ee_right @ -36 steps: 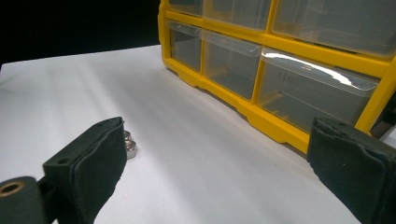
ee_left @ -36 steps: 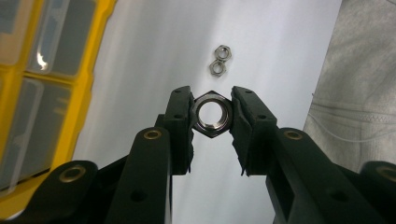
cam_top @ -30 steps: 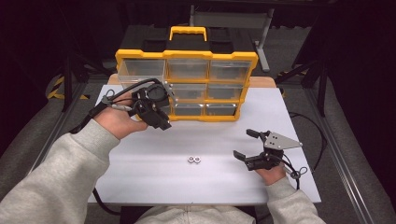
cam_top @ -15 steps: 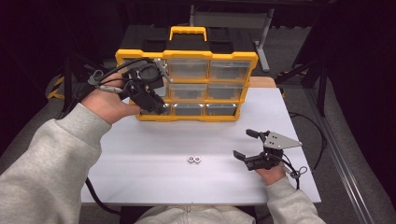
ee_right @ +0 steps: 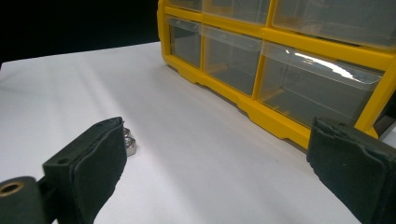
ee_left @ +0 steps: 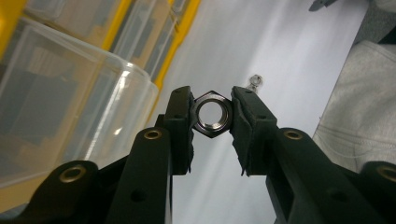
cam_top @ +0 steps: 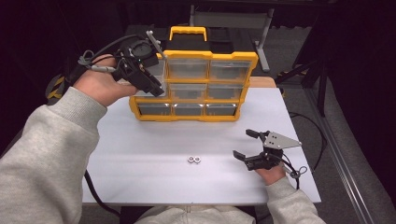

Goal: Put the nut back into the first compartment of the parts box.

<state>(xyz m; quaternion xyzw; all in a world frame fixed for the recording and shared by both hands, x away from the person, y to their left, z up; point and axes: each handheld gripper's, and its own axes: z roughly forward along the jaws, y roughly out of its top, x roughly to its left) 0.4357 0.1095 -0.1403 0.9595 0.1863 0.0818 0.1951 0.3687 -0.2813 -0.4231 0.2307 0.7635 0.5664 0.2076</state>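
High view: nuts (cam_top: 194,159) near right gripper (cam_top: 246,144)

Light grey sweatshirt sleeves (cam_top: 51,144) with ribbed cuffs on both forearms. Left gripper (ee_left: 212,114): matte black jaws, dark textured pads (ee_left: 246,122) on inner faces, brass-coloured rivets along the arms; black cables looped off the rear. Right gripper (cam_top: 250,144): same black build, grey three-cornered plate (cam_top: 280,140) on top, thin black cable trailing behind.

Right tool (ee_right: 219,163) gapes between nuts (ee_right: 129,142) and yellow organizer (ee_right: 280,51).
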